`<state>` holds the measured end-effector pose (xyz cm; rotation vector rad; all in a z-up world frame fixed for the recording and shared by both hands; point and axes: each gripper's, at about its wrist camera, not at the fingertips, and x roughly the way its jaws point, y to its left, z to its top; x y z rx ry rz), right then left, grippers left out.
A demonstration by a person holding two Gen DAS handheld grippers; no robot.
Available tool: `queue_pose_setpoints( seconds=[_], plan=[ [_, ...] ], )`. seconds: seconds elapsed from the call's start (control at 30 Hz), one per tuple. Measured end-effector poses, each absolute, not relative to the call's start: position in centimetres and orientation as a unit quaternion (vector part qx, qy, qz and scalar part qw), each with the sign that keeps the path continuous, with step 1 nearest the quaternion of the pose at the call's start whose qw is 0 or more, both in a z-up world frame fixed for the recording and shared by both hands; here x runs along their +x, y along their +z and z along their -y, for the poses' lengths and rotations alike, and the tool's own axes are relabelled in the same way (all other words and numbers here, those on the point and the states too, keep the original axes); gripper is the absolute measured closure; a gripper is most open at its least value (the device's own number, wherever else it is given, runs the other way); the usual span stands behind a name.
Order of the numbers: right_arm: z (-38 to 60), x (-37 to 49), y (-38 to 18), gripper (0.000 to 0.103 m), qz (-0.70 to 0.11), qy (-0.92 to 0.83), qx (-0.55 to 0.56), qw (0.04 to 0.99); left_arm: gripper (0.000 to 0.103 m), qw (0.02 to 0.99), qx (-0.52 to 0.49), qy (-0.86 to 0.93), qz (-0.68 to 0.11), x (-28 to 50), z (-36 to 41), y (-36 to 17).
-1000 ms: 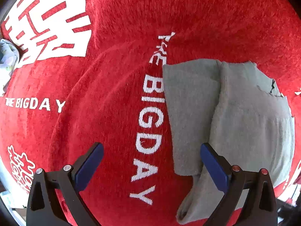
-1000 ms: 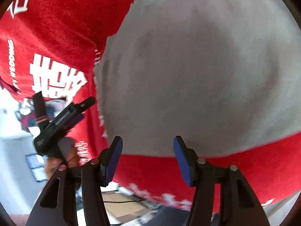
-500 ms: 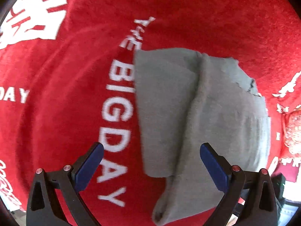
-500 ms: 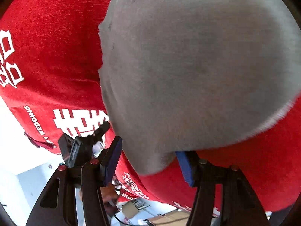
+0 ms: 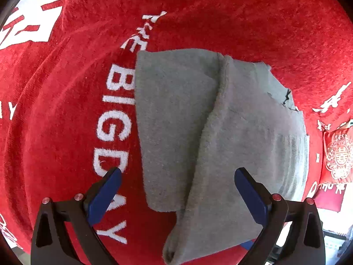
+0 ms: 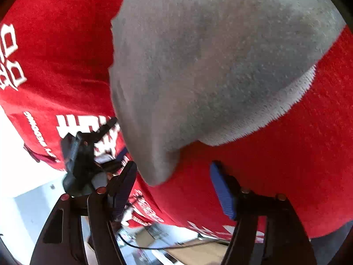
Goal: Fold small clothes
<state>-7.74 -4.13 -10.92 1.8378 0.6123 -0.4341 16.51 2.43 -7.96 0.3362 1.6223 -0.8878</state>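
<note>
Left wrist view: left gripper [image 5: 177, 187] is pointing steeply down at a grey folded cloth [image 5: 220, 137] that is lying on a red blanket [image 5: 66, 121] with white "THE BIG DAY" lettering [image 5: 114, 121]. Its blue pads [image 5: 103, 196] are standing wide apart, straddling the near end of the cloth; neither pad is visibly pressing on it, nothing gripped. One flap of the cloth is lying folded over the other, ridge running down the middle. In the right wrist view, right gripper [image 6: 174, 183] is sitting at the near corner of the grey cloth [image 6: 220, 66], jaws just been opening, now fairly wide. The cloth corner is drooping between the fingers but the pads are not clamping it. Left gripper [image 6: 81, 154] is showing at the left, beyond the cloth edge
</note>
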Motion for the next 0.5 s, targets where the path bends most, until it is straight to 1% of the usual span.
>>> queue_pose_setpoints(
  seconds=[0.13,0.2,0.23,0.27,0.3,0.4,0.5],
  plan=[
    [5.7,-5.6,-12.1,0.031,-0.2,-0.169,0.794,0.549,0.001,0.586,0.142,-0.386,-0.698,16.8,-2.5,-8.0],
    [6.2,-4.3,-12.5,0.032,-0.193,-0.163,0.801,0.543,0.001,0.582,0.141,-0.392,-0.698,16.8,-2.4,-8.1],
    [6.4,-3.7,-12.9,0.046,-0.194,-0.158,0.806,0.536,0.001,0.579,0.139,-0.394,-0.7,16.8,-2.4,-8.1],
    [6.5,-3.3,-13.2,0.082,-0.203,-0.155,0.811,0.526,0.001,0.575,0.135,-0.397,-0.702,17.0,-2.5,-8.1],
    [6.6,-3.1,-13.3,0.089,-0.207,-0.154,0.813,0.522,0.001,0.571,0.132,-0.399,-0.705,17.2,-2.7,-8.0],
    [7.2,-3.3,-11.5,0.089,-0.169,-0.118,0.818,0.538,0.001,0.549,0.109,-0.413,-0.718,17.1,-2.2,-7.9],
    [7.9,-3.1,-9.8,0.09,-0.152,-0.086,0.812,0.557,0.001,0.526,0.079,-0.431,-0.729,16.2,-0.8,-7.8]
  ],
)
